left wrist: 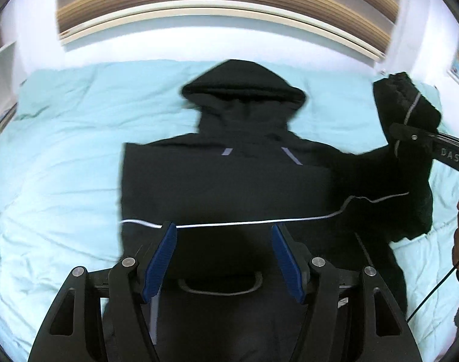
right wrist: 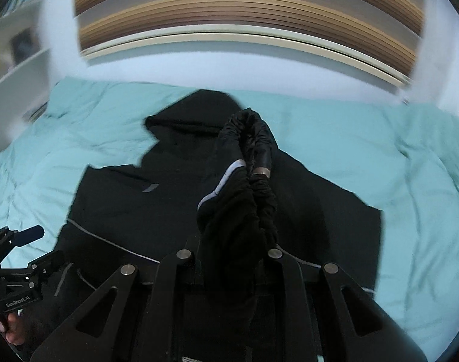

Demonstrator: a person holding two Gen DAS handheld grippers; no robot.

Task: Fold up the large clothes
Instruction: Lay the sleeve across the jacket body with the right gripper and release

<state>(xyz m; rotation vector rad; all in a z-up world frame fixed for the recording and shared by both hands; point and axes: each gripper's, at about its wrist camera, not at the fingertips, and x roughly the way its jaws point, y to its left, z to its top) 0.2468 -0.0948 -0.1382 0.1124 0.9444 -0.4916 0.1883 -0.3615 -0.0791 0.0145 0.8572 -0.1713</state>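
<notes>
A black hooded jacket (left wrist: pixel 229 181) with thin white piping lies spread flat on a light blue bedspread (left wrist: pixel 63 157), hood toward the headboard. My left gripper (left wrist: pixel 224 241) is open and empty, hovering over the jacket's lower body. My right gripper (left wrist: pixel 410 134) is shut on the jacket's right sleeve cuff (left wrist: pixel 407 102) and holds it lifted above the bed at the right. In the right wrist view the bunched sleeve (right wrist: pixel 244 187) hangs between the shut fingers, and the jacket body (right wrist: pixel 138 211) lies below. The left gripper (right wrist: pixel 33 247) shows at the lower left there.
A wooden slatted headboard (left wrist: pixel 223 3) stands past the bed's far edge. White shelves (right wrist: pixel 15 69) stand at the left. The bedspread (right wrist: pixel 395 157) is wrinkled around the jacket on both sides. A black cable (left wrist: pixel 434 289) trails at the right by the hand.
</notes>
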